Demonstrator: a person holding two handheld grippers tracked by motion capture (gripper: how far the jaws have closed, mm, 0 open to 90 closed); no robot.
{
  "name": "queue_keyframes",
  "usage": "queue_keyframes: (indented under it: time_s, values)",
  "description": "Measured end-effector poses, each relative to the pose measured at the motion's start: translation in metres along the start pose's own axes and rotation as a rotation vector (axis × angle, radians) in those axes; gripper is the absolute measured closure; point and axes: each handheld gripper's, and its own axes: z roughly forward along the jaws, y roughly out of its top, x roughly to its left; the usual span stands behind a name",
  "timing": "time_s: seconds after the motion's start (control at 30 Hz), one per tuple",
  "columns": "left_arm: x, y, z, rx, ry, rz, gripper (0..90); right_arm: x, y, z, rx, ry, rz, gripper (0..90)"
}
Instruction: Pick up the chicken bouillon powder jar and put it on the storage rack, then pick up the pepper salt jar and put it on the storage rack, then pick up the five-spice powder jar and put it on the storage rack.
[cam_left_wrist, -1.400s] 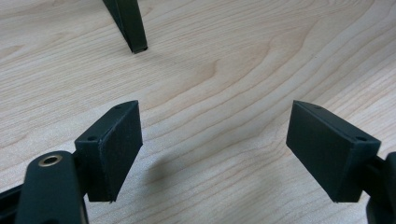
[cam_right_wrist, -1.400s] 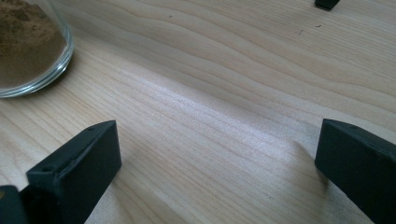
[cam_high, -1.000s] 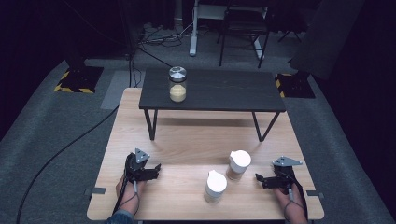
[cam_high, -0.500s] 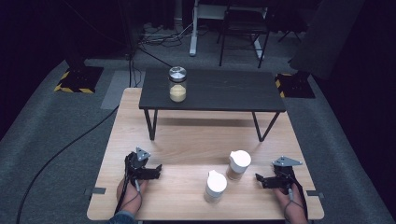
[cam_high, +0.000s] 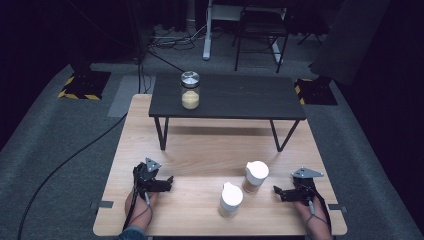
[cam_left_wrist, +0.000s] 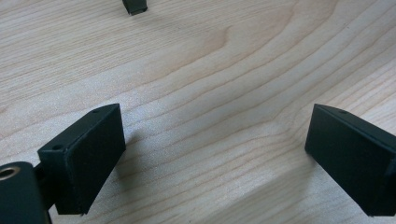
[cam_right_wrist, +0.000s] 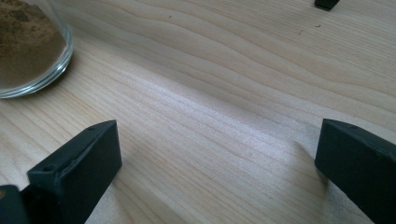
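My left gripper rests low on the wooden table at the front left. In the left gripper view it is open; its jaws have just been opening, with bare wood between them. At the front right my right gripper points left towards two white-lidded jars, one nearer and one behind it. The right gripper view shows that gripper open over wood, and a glass jar of brown powder stands off its left jaw, apart from it.
A low black table stands on the far half of the wooden table and carries a metal-lidded jar of yellow powder. One of its feet shows ahead of the left gripper, another foot ahead of the right.
The left gripper's jaws look slightly wider apart than before. Both hands and the jars stay where they were.
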Motion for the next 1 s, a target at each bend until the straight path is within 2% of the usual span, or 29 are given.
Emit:
queue_keyframes:
  time_s: [0.3, 0.4, 0.57, 1.0]
  values:
    - [0.000, 0.000, 0.000, 0.000, 0.000, 0.000, 4.9, 0.000, -0.001, -0.001, -0.004, 0.005, 0.000, 1.4]
    - [0.000, 0.000, 0.000, 0.000, 0.000, 0.000, 4.9, 0.001, -0.003, -0.002, -0.007, -0.006, 0.008, 1.7]
    - [0.000, 0.000, 0.000, 0.000, 0.000, 0.000, 4.9, 0.004, -0.011, -0.009, -0.066, -0.018, 0.003, 1.5]
    - [0.000, 0.000, 0.000, 0.000, 0.000, 0.000, 4.9, 0.011, -0.013, -0.032, -0.182, 0.014, -0.006, 1.6]
